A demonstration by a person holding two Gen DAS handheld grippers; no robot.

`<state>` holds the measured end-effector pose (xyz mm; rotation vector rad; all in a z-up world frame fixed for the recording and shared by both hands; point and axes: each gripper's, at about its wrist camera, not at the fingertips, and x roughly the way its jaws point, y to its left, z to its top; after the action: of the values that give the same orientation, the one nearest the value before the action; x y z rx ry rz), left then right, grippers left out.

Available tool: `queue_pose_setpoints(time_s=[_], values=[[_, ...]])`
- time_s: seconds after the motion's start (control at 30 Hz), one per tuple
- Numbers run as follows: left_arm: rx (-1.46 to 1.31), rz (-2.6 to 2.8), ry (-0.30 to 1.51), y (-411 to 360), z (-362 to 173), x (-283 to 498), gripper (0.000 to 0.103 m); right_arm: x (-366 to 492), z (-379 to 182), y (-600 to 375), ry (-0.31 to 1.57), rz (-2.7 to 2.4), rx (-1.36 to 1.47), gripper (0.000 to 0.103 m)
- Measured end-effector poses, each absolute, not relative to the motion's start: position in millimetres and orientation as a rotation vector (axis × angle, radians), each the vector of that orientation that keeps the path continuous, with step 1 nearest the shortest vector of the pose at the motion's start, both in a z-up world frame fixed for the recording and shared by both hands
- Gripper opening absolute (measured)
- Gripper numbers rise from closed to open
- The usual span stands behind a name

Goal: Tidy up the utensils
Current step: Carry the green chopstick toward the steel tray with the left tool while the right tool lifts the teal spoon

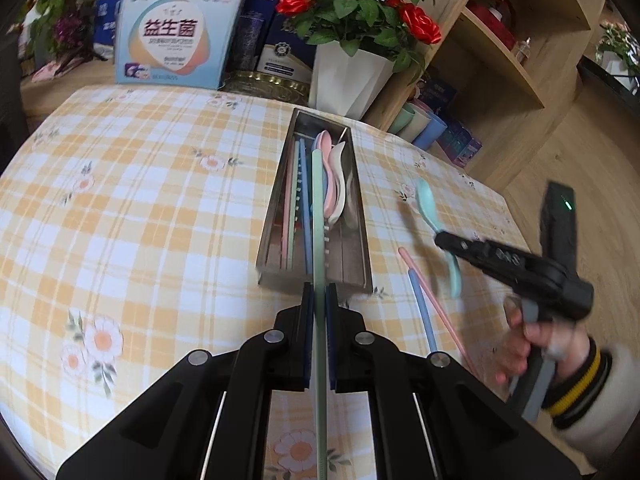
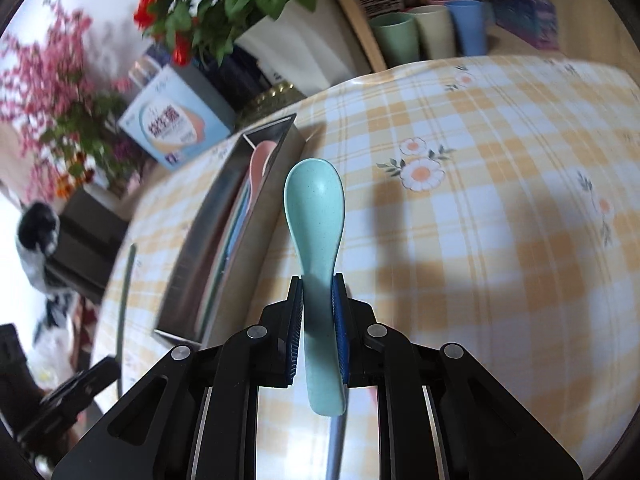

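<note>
A steel utensil tray [image 1: 356,216] stands on the checked tablecloth and holds several chopsticks plus a pink spoon [image 1: 327,168] and a white spoon [image 1: 338,184]. My left gripper [image 1: 319,300] is shut on a green chopstick [image 1: 319,220], whose far end reaches over the tray. My right gripper [image 2: 317,288] is shut on the handle of a teal spoon [image 2: 314,204], held above the cloth right of the tray [image 2: 192,248]. The right gripper [image 1: 442,240] and teal spoon [image 1: 427,200] also show in the left wrist view. A pink chopstick [image 1: 436,300] and a blue chopstick [image 1: 422,312] lie on the cloth beside the tray.
A white pot of red roses [image 1: 348,76], a light blue box [image 1: 176,36] and dark boxes stand behind the tray. A wooden shelf [image 1: 500,60] with coloured cups [image 2: 432,28] stands at the right. The table edge falls away to a wooden floor at right.
</note>
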<state>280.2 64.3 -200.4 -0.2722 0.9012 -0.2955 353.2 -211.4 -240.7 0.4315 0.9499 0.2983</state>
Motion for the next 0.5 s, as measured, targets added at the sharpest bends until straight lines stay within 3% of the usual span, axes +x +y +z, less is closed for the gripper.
queue_pose_setpoints(time_s=[0.5], values=[[-0.117,-0.253,0.962,22,-197,428,0.005,322,-243,-274,0.855,0.265,0.579,0.015]])
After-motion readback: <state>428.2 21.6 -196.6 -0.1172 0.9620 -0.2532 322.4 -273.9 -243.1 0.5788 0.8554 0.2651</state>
